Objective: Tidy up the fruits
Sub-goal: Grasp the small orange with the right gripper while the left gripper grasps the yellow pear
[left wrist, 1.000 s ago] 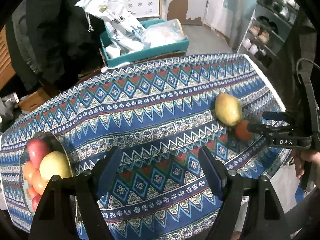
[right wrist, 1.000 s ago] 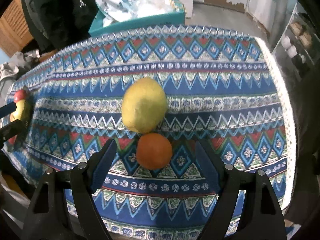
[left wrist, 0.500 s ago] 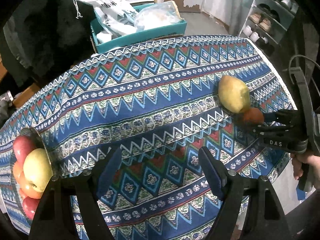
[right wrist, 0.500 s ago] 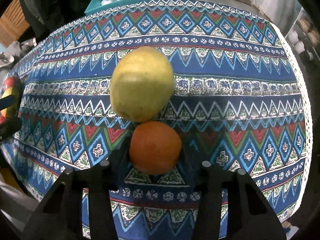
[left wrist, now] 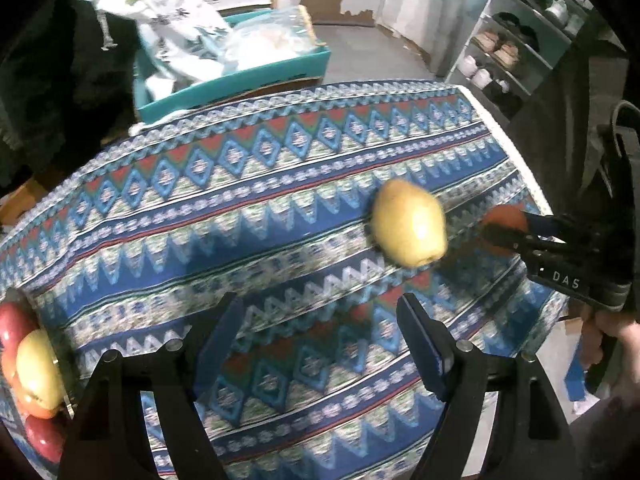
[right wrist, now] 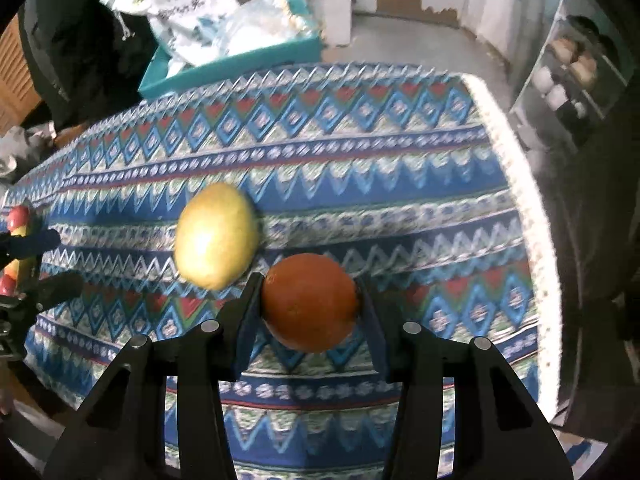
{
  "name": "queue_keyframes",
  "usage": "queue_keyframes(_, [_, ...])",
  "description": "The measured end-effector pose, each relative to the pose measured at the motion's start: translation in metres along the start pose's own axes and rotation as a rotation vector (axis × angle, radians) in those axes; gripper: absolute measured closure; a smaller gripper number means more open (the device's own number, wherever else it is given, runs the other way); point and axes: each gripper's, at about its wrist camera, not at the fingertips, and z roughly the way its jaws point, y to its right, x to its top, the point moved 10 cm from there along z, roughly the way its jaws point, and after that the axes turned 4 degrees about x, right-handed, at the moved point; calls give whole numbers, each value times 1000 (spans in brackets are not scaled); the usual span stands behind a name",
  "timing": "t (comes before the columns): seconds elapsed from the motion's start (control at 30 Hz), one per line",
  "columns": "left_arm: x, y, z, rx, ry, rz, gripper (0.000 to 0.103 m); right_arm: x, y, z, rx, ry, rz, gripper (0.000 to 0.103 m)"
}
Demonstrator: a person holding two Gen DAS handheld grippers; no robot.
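Note:
My right gripper (right wrist: 308, 304) is shut on an orange (right wrist: 310, 302) and holds it just off the patterned tablecloth (right wrist: 360, 168). In the left wrist view that gripper (left wrist: 500, 232) comes in from the right with the orange (left wrist: 505, 216) between its fingers. A yellow-green pear-like fruit (right wrist: 216, 234) lies on the cloth just left of the orange; it shows mid-right (left wrist: 410, 228) in the left wrist view. My left gripper (left wrist: 320, 344) hangs open above the cloth, nothing between its fingers. A plate of red and yellow fruit (left wrist: 28, 372) sits at the table's left end.
Behind the table a teal box (left wrist: 240, 76) holds white plastic bags. A shoe rack (left wrist: 516, 48) stands at the far right. The table's white-fringed right edge (right wrist: 532, 216) drops off close to the orange. A person's hand (left wrist: 612, 332) grips the right gripper's handle.
The right gripper closed on the orange and lifted it slightly away from the pear-like fruit. The left gripper moved right along the table, so the fruit plate slid toward the left edge of its view.

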Motion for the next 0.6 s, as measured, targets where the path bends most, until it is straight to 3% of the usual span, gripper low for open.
queue_keyframes(0.23, [26, 40, 20, -56, -16, -13, 20, 14, 26, -9, -9, 26, 57, 56])
queue_keyframes(0.6, [44, 75, 65, -55, -86, -19, 20, 16, 47, -11, 19, 39, 133, 56])
